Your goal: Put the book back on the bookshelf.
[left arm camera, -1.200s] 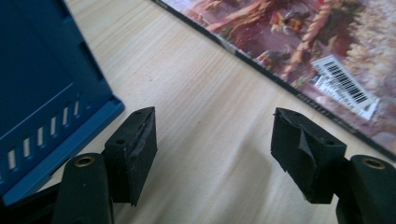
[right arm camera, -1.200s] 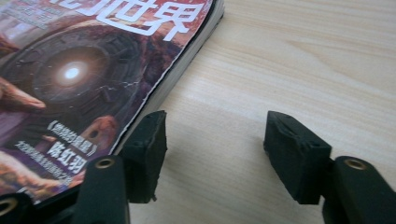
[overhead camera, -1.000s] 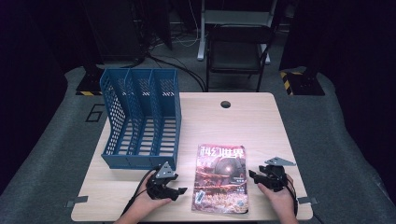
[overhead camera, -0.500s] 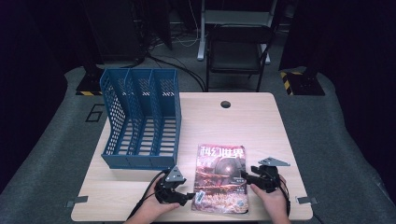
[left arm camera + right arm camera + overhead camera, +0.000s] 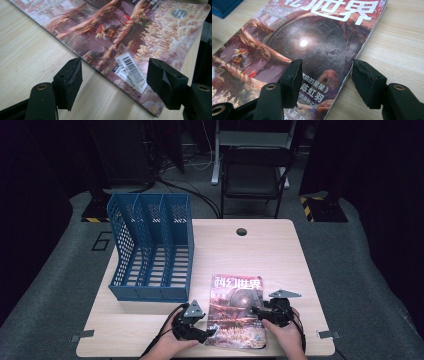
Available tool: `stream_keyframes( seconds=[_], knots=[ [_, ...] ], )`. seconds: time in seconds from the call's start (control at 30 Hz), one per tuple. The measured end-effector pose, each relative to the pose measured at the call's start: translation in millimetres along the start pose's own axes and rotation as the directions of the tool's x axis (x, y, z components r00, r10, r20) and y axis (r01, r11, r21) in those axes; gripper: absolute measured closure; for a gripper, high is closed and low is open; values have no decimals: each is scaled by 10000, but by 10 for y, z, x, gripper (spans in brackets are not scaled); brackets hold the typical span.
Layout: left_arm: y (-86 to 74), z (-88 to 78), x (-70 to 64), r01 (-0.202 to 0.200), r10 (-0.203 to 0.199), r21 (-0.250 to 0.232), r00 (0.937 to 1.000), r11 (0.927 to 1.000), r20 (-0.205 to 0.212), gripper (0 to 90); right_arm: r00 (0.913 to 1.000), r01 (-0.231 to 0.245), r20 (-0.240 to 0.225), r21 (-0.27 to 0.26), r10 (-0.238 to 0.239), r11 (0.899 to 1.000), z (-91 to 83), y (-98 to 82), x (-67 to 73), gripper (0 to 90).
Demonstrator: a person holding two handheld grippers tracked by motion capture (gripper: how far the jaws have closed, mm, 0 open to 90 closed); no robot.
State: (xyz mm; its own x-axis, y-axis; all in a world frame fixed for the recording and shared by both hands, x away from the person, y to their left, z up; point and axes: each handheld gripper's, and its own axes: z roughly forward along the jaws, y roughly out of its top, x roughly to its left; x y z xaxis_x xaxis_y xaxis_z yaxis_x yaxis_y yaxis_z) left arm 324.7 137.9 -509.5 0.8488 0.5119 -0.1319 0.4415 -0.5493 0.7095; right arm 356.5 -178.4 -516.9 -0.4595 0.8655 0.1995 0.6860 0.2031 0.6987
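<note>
A magazine [image 5: 236, 311] lies flat at the near edge of the surface [image 5: 280, 250], just right of a blue file rack [image 5: 150, 247], long axis running away from the person, title at the far end. Left tongs [image 5: 113, 72] and right tongs [image 5: 325, 75], jaws just widening, straddle opposite long edges, gripping nothing. Best slide one jaw beneath each edge before closing.

The magazine [image 5: 120, 37] runs past both tool views' edges (small cover print unreadable from above)
</note>
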Motion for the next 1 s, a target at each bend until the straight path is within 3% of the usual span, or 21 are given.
stream_keyframes(
  seconds=[0.2,0.3,0.37,0.77,1.0],
  knots=[
    [-13,59,-72,-367,368,222,9993,9991,-45,294,9997,-239,-78,11,239,9997,-1,-5,1,420],
    [-20,72,-87,-538,532,490,9985,9974,129,332,9993,-327,-155,-75,326,9994,1,-8,-12,433],
    [-28,78,-102,-609,612,496,9981,9969,-39,337,9990,-394,-227,-95,392,9992,4,-9,-6,440],
    [-108,3,-183,-406,429,591,9983,9974,-382,348,9993,-142,-346,117,146,9998,38,17,76,452],
    [-141,-26,-178,-349,371,586,9986,9977,-364,350,9992,-19,-399,215,28,9998,67,60,112,455]
  ],
)
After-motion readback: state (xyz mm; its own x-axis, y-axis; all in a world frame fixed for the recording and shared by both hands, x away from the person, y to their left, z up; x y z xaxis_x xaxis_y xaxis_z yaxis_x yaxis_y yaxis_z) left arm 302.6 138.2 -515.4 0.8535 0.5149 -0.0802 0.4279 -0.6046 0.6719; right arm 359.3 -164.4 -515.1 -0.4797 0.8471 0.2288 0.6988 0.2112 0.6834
